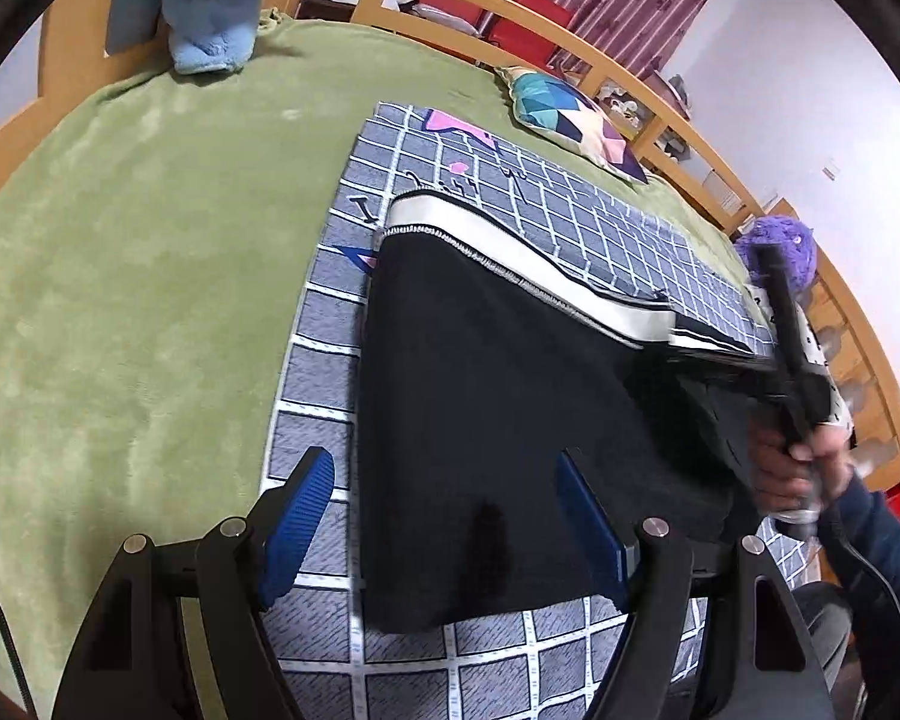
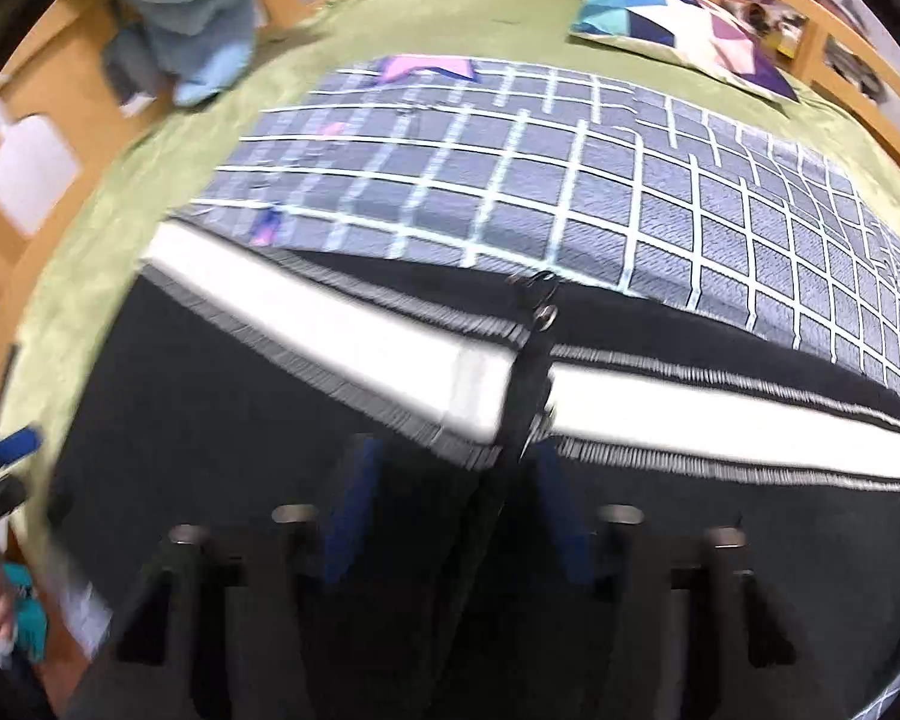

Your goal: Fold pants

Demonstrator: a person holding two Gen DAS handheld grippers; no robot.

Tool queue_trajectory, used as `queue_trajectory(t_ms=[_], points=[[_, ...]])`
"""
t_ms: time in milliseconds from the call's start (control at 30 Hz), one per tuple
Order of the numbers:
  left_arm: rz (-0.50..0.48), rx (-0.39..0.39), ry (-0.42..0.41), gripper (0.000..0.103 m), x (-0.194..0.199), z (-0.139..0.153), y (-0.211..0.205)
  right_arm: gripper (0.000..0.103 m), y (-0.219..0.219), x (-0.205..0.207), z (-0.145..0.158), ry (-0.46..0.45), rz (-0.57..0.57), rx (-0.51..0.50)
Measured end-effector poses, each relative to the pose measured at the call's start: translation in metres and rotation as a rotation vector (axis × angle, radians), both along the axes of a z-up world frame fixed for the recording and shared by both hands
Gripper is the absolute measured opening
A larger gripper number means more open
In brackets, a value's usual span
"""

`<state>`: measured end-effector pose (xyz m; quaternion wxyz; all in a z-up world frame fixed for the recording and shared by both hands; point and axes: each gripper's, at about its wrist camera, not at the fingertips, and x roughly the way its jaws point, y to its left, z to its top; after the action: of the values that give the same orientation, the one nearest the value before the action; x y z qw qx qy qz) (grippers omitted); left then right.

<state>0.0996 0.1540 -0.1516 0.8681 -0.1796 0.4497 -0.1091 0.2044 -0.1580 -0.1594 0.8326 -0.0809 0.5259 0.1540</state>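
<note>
Pants [image 1: 498,420] lie on the grid mat [image 1: 600,222] in the middle of the bed [image 1: 138,276], black cloth with a white band along the mat's far side. In the left wrist view your left gripper [image 1: 444,516] hangs spread over the near hem, one finger off the cloth on the mat, holding nothing. Close now and you may pinch the mat with the hem, or only the top layer. At the mat's right edge your right hand [image 1: 792,468] lifts a fold.

In the right wrist view, blurred, the right gripper [image 2: 450,510] pinches dark cloth just below the band and cord [image 2: 540,336]. That grip looks thin; a quick pull could slip it, or drag the pants askew.
</note>
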Motion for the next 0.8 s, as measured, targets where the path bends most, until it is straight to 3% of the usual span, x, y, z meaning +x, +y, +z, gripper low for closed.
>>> queue_trajectory(t_ms=[67,100,167,267,400,533,600,633,700,767,800], points=[[-0.023,0.014,0.023,0.074,-0.001,-0.010,-0.006,0.016,0.006,0.000,-0.015,-0.030,0.005,-0.037],[-0.038,0.033,0.049,0.074,0.000,-0.019,-0.010,0.016,-0.001,-0.003,-0.016,-0.040,-0.005,0.000],[-0.049,0.089,0.137,0.074,0.002,-0.046,-0.020,0.019,-0.010,-0.003,-0.011,-0.039,0.019,0.001],[-0.046,0.090,0.085,0.076,-0.009,-0.041,-0.022,0.043,-0.010,-0.004,-0.015,-0.043,-0.011,-0.024],[-0.032,-0.104,0.071,0.076,-0.018,-0.037,-0.006,0.043,-0.015,-0.016,0.015,-0.046,-0.033,-0.020],[0.023,-0.202,0.085,0.074,-0.017,-0.044,0.000,0.043,-0.025,-0.036,0.057,-0.144,-0.071,0.065],[0.055,-0.242,0.094,0.074,-0.015,-0.048,0.001,0.044,-0.033,-0.050,0.069,-0.187,-0.107,0.054],[0.066,-0.246,0.098,0.070,-0.012,-0.047,0.003,0.044,-0.035,-0.049,0.071,-0.194,-0.124,0.055],[0.109,-0.216,0.111,0.051,-0.013,-0.045,-0.001,0.044,-0.046,-0.055,0.072,-0.168,-0.149,0.063],[0.126,-0.175,0.086,0.025,-0.017,-0.034,-0.004,0.044,-0.055,-0.058,0.071,-0.125,-0.175,0.074],[0.106,-0.167,0.056,0.021,-0.018,-0.025,-0.007,0.044,-0.062,-0.058,0.071,-0.113,-0.202,0.090]])
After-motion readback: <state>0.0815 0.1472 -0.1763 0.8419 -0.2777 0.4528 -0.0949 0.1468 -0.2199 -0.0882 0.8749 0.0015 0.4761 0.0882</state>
